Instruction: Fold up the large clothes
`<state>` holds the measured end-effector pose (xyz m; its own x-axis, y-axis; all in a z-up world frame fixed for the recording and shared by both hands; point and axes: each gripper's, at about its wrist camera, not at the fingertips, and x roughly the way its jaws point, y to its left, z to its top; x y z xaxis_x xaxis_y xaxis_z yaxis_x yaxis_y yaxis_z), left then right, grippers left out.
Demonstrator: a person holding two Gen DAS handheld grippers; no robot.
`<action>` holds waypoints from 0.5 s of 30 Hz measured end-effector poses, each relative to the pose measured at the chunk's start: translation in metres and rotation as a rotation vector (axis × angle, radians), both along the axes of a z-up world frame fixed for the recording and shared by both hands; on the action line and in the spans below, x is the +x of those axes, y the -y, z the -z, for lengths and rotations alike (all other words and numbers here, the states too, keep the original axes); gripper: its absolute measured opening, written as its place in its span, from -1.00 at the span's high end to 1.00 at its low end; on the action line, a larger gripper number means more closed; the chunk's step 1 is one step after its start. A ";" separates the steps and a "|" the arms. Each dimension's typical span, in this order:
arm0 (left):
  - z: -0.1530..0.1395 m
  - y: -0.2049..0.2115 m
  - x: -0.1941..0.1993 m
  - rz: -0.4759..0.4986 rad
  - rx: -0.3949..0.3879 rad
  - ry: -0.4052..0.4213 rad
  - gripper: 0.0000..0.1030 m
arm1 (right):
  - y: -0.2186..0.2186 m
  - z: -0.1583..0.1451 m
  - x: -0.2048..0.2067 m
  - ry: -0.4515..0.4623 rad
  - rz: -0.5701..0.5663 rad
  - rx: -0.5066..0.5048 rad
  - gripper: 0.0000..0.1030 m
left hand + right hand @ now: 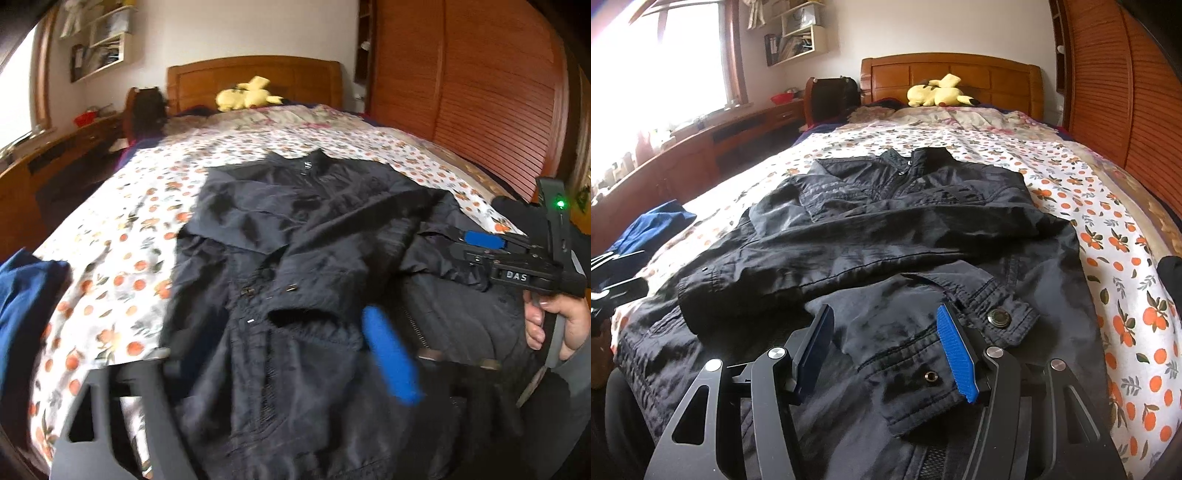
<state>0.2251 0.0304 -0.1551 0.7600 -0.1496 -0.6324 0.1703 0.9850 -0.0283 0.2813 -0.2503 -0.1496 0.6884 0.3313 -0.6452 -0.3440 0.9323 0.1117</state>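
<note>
Black jacket [886, 229] lies spread on the orange-print bedsheet [1108, 236], collar at the far end, hem nearest both grippers. Both sleeves look folded across the chest, so I'd judge the sleeve step done and the body fold next.

Right gripper [886, 336]: released, jaws wide, straddling the snap cuff [997, 317] just ahead of it, nothing held.

Left gripper [280, 369]: motion-blurred. One blue pad [388, 354] shows over the lower jacket, other finger unclear, so I cannot tell whether it's clenched or released.

Next move probably needs both grippers at the hem corners nearest them, pinching through the layers, then carrying the hem toward the collar.

View differences: left wrist view shows the right gripper from the side plus the hand [554, 325] holding it. Right wrist view gives the sharp cuff detail.
</note>
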 end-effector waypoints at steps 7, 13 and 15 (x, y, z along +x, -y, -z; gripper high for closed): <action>0.005 -0.034 -0.017 -0.083 0.004 0.006 -0.95 | -0.010 0.002 -0.006 0.003 -0.025 -0.012 -0.08; 0.010 -0.060 -0.028 -0.127 0.001 -0.006 -0.95 | -0.014 0.005 -0.007 -0.004 -0.025 -0.022 -0.08; 0.011 -0.067 -0.032 -0.137 0.001 -0.009 -0.95 | -0.014 0.007 -0.007 -0.007 -0.024 -0.024 -0.08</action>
